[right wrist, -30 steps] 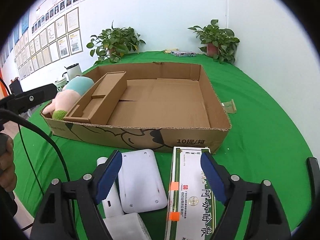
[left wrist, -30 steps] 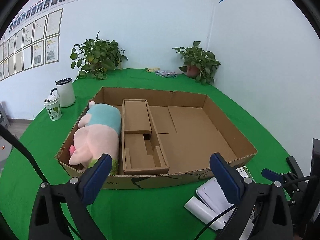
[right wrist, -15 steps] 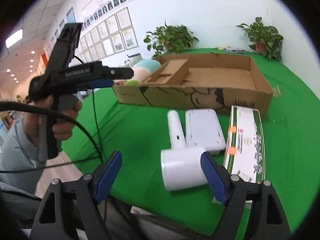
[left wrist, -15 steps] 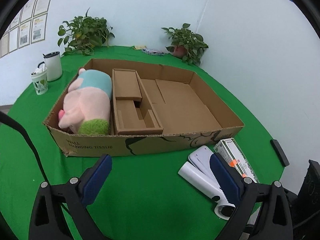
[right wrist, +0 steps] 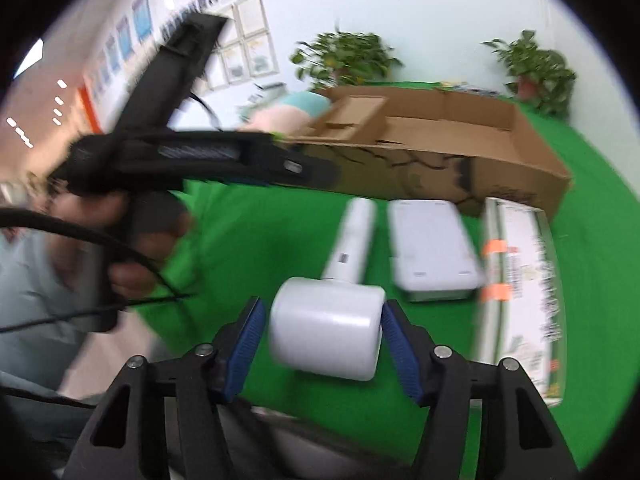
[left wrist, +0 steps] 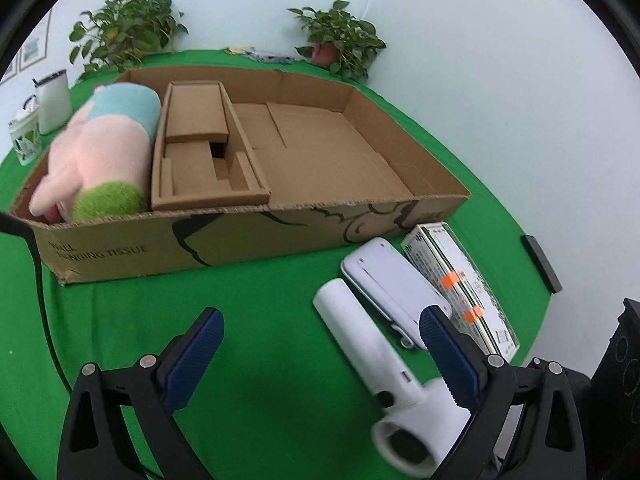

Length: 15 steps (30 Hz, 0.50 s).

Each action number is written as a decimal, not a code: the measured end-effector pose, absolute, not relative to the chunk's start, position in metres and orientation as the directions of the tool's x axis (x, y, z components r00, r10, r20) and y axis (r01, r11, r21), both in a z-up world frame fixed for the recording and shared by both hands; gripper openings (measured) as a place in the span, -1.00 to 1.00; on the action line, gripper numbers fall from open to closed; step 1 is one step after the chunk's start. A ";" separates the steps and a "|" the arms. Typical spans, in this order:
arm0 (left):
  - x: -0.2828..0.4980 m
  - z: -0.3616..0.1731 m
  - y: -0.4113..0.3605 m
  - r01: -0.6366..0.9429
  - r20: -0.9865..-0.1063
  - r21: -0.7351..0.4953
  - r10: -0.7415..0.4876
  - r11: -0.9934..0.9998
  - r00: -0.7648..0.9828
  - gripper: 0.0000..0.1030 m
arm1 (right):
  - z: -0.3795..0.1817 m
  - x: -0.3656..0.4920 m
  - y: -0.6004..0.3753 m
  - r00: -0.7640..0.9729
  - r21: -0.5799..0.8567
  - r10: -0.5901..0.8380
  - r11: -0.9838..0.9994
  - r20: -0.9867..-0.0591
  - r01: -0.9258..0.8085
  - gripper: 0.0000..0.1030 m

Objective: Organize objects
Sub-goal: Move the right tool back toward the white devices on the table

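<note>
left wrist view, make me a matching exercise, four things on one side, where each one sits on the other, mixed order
Things:
1. plush toy
2. hair dryer
3. medicine box
4. white mug

Places:
A. on the green cloth, outside the cardboard box's left end
B. rightmost of the three items in front of the cardboard box
C. inside the cardboard box, left end
D. leftmost of those three items

Pairs: 1-C, 2-D, 3-B, 4-A

Right-wrist view blurred; box text (right wrist: 548,312) illegible, wall frames (right wrist: 248,52) too.
</note>
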<state>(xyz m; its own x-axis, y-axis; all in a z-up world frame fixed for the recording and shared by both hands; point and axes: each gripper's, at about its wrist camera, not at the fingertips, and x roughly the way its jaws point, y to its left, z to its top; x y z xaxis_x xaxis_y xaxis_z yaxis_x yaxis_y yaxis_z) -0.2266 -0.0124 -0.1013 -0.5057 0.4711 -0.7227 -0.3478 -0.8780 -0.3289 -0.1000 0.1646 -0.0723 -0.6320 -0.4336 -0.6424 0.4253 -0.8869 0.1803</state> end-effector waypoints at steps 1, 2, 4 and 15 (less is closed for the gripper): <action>-0.229 -0.105 -0.013 -0.350 -0.725 -0.354 0.490 -0.868 -0.483 0.90 | -0.072 -0.096 0.161 -0.636 0.183 -0.443 -0.883 -0.632 0.433 0.47; -0.231 -0.108 -0.013 -0.349 -0.728 -0.375 0.506 -0.859 -0.462 0.90 | -0.072 -0.093 0.159 -0.647 0.167 -0.427 -0.890 -0.631 0.425 0.58; -0.237 -0.114 -0.011 -0.355 -0.730 -0.423 0.545 -0.834 -0.413 0.90 | -0.077 -0.095 0.156 -0.656 0.143 -0.382 -0.911 -0.651 0.388 0.58; -0.256 -0.152 0.003 -0.273 -0.696 -0.633 0.687 -0.724 -0.209 0.70 | -0.086 -0.106 0.138 -0.649 0.168 -0.350 -0.930 -0.675 0.327 0.49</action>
